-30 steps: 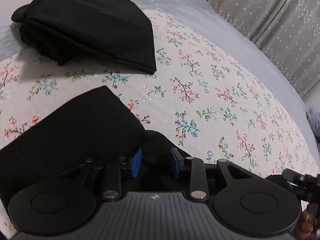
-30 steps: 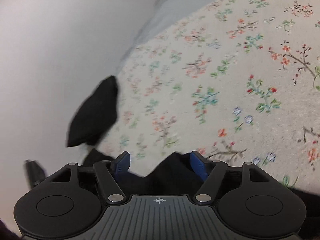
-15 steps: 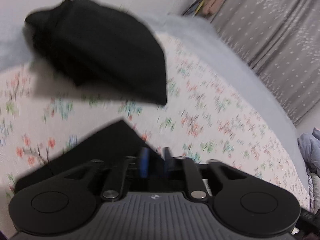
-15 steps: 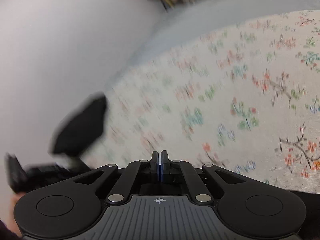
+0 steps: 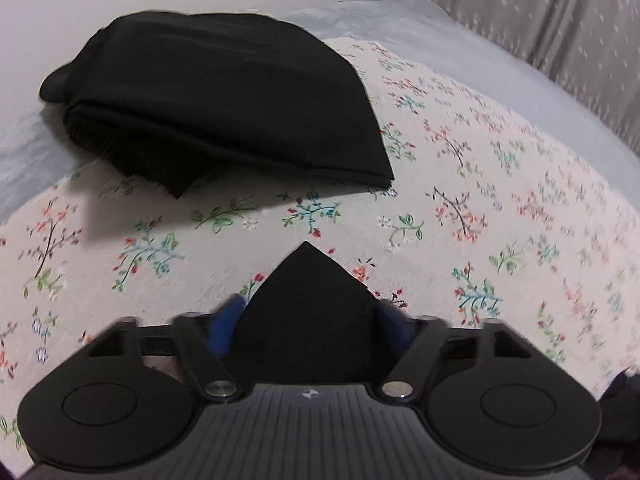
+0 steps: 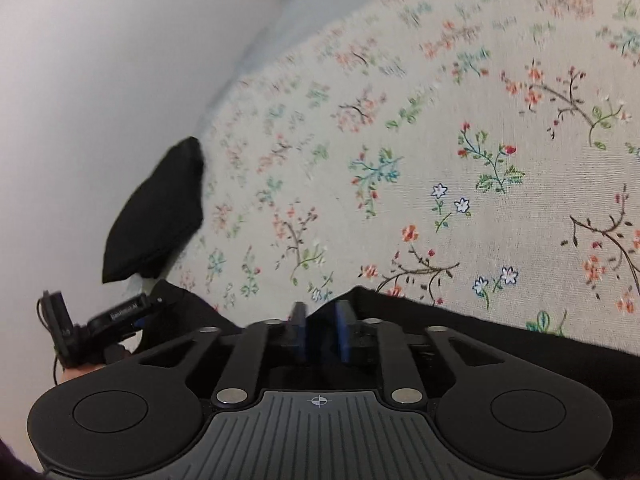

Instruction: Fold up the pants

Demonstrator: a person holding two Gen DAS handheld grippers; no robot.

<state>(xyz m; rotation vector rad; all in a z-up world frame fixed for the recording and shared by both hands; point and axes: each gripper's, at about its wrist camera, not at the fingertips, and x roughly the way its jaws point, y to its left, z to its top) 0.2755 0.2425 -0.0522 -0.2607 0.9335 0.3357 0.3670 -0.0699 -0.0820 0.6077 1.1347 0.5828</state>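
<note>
Black pants lie on the floral sheet, and one pointed corner of them [image 5: 308,292] sits between the blue pads of my left gripper [image 5: 307,322]. Its jaws are opening and the pads stand clear of the cloth. In the right wrist view, another edge of the pants [image 6: 460,320] runs under my right gripper [image 6: 320,330]. Its jaws are also opening, a narrow gap apart, with black cloth below and nothing pinched. The left gripper [image 6: 136,320] shows at the lower left of that view, on the pants.
A folded stack of black clothes [image 5: 224,100] [image 6: 156,216] lies at the far edge of the floral sheet [image 5: 480,220], against a white wall [image 6: 100,80]. A grey-blue blanket [image 5: 420,32] lies beyond the sheet, with a grey curtain [image 5: 540,20] behind it.
Both grippers closed half a second ago and have since parted. The left wrist view shifted, and now only a corner of the pants shows between its jaws.
</note>
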